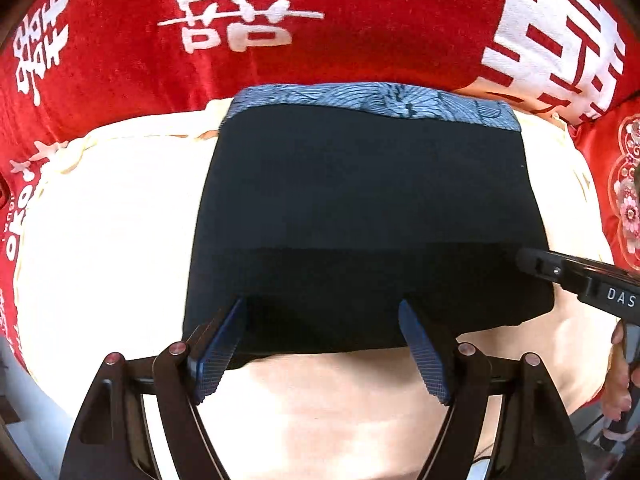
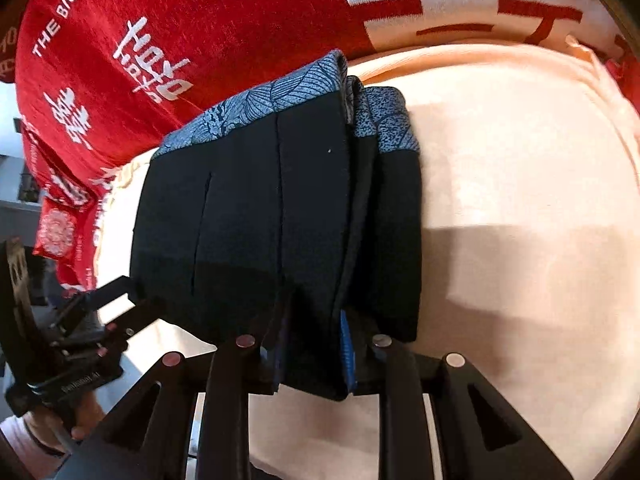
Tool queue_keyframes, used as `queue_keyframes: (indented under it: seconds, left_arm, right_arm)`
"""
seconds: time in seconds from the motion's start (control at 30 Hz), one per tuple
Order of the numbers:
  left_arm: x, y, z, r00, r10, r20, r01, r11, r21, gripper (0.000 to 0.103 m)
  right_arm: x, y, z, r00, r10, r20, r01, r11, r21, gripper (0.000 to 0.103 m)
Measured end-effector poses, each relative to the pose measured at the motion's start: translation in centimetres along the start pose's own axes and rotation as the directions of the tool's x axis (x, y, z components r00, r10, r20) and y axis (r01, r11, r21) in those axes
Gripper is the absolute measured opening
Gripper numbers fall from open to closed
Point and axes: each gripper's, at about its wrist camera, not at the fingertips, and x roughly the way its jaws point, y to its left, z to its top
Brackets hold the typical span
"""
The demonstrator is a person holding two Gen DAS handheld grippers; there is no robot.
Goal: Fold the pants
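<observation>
The black pants [image 1: 360,216] lie folded into a thick pad on a cream cloth [image 1: 112,248], their blue patterned waistband [image 1: 372,100] along the far edge. My left gripper [image 1: 322,308] stands open over the pad's near edge, its blue pads [image 1: 218,356] well apart and pressing on nothing. In the right wrist view the pants [image 2: 240,216] show stacked layers at their right side. My right gripper [image 2: 314,336] is shut on the near corner of those layers, with black fabric filling the gap between its fingers. It also enters the left wrist view from the right as the right gripper [image 1: 532,260].
A red blanket [image 1: 120,40] with white characters spreads behind and around the cream cloth. A hand [image 1: 618,376] holds the right tool's handle at the right edge. The left gripper [image 2: 132,296] and the hand on it sit at the lower left of the right wrist view.
</observation>
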Motion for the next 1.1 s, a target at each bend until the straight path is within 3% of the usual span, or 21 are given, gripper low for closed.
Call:
queue_keyframes:
  seconds: [0.3, 0.47, 0.57, 0.67, 0.83, 1.1]
  left_arm:
    - [0.2, 2.1, 1.4, 1.0, 0.001, -0.019, -0.001, 1.0, -0.001, 0.079]
    - [-0.1, 3.0, 1.5, 1.0, -0.004, -0.02, 0.004, 1.0, -0.017, 0.079]
    - [0.0, 3.5, 1.6, 1.0, 0.0, -0.02, 0.0, 1.0, -0.021, 0.079]
    - [0.2, 4.0, 1.8, 1.0, -0.002, -0.023, 0.002, 0.999, -0.033, 0.079]
    - [0.7, 4.2, 2.0, 0.999, -0.003, -0.038, 0.001, 0.999, -0.042, 0.079]
    - [0.9, 6.3, 3.6, 1.0, 0.022, -0.018, -0.024, 0.997, -0.072, 0.079]
  right_arm:
    - [-0.8, 1.4, -0.3, 0.986, -0.165, 0.004, 0.165, 0.986, -0.027, 0.031]
    - [-2.2, 1.7, 0.5, 0.954, -0.297, 0.047, 0.298, 0.954, -0.012, 0.033]
    - [-3.9, 2.5, 0.3, 0.971, -0.222, 0.091, 0.225, 0.974, -0.017, 0.033]
    - [-3.4, 4.2, -0.3, 0.985, -0.162, 0.066, 0.167, 0.982, -0.089, 0.033]
    - [0.7, 4.1, -0.4, 0.975, -0.223, 0.008, 0.223, 0.966, -0.13, 0.032]
    - [0.2, 3.6, 0.4, 0.97, -0.241, 0.04, 0.244, 0.963, -0.114, 0.034]
